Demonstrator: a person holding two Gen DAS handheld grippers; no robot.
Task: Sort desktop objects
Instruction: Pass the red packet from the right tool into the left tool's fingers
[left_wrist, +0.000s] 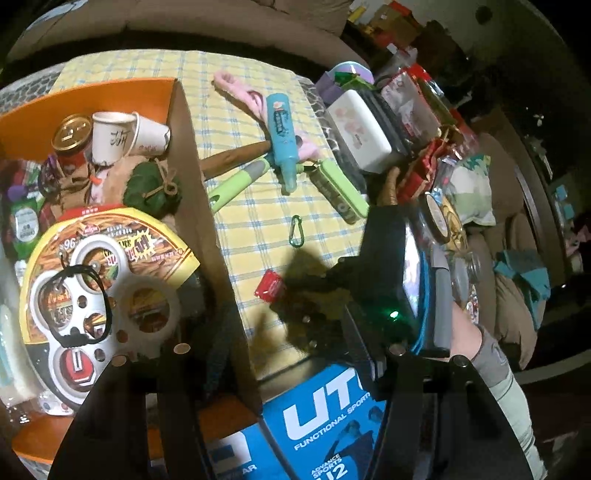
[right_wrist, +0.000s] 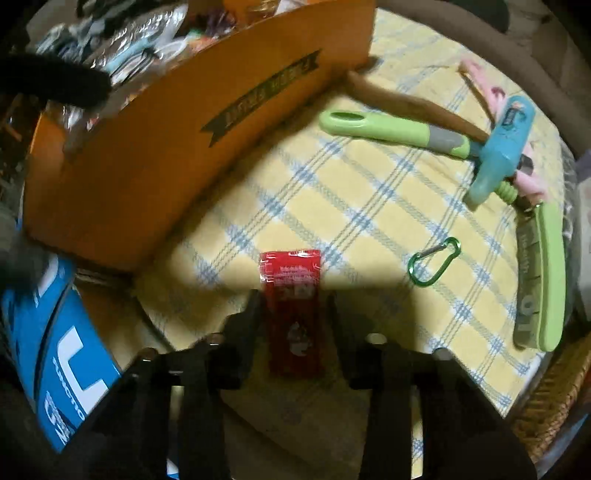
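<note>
A small red packet (right_wrist: 293, 306) lies on the yellow checked cloth (right_wrist: 369, 206). My right gripper (right_wrist: 293, 306) is open, low over the cloth, with one finger on each side of the packet. In the left wrist view the packet (left_wrist: 270, 287) shows at the tip of my right gripper (left_wrist: 284, 299). My left gripper (left_wrist: 258, 373) is held above the edge of the orange cardboard box (left_wrist: 207, 206), open and empty. A green carabiner (right_wrist: 435, 261), a blue highlighter (right_wrist: 502, 147), a green-handled tool (right_wrist: 391, 131) and a green case (right_wrist: 543, 277) lie on the cloth.
The orange box (right_wrist: 166, 147) holds paper cups (left_wrist: 122, 136), a noodle bowl (left_wrist: 110, 258) and several small items. A blue printed box (left_wrist: 325, 417) lies at the near edge. A white case (left_wrist: 358, 129) and cluttered packets stand at the right. A wooden stick (right_wrist: 413, 99) lies by the tool.
</note>
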